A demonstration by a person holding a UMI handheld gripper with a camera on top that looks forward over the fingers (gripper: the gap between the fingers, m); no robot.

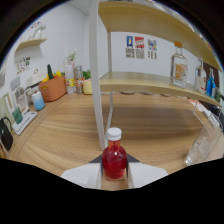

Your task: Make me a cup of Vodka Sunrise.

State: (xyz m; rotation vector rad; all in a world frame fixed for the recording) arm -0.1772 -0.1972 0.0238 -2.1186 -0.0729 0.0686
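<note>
- The claw [114,176] pinches a red bottle [114,159] between its fingers.
- Bare worktop [150,125] spreads ahead.
- A shelf [150,82] edge and its post [97,90] stand just beyond.

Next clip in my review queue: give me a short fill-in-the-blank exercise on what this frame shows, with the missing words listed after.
1. The small bottle gripped by the hand-held gripper holds a ____ liquid.
2. Its cap is ____ in colour.
3. The clear glass bottle with a label stands on a wooden ____, beyond the fingers.
4. The orange basket rests on the ____.

Missing words: red; white; shelf; table
</note>
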